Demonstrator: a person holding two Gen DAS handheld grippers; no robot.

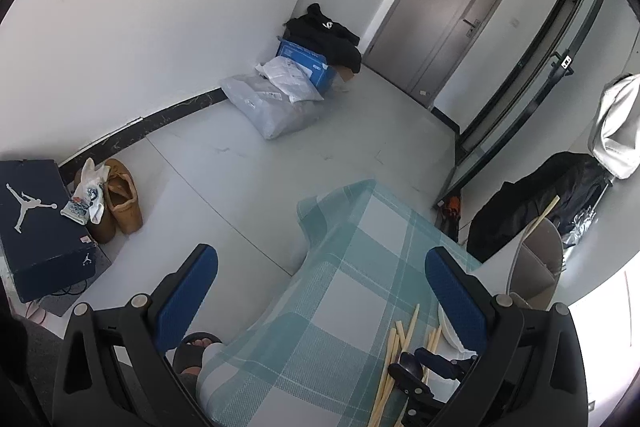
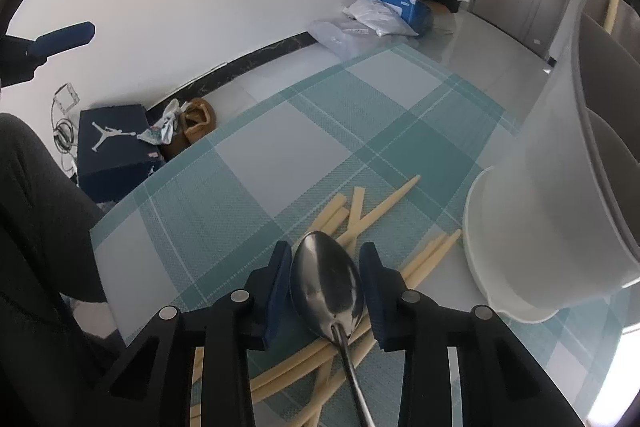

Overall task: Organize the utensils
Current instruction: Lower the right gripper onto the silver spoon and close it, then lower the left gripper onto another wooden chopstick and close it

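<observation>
Here the right gripper (image 2: 326,273) pinches a metal spoon (image 2: 326,279) over chopsticks (image 2: 372,215) on the counter (image 2: 224,211); the left gripper (image 1: 320,279), at ten o'clock, gapes wide, empty.

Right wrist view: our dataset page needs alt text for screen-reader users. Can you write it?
A metal spoon lies on a pile of pale chopsticks, its bowl between the right gripper's blue fingers, on a teal plaid tablecloth. A white utensil holder stands at the right.
</observation>
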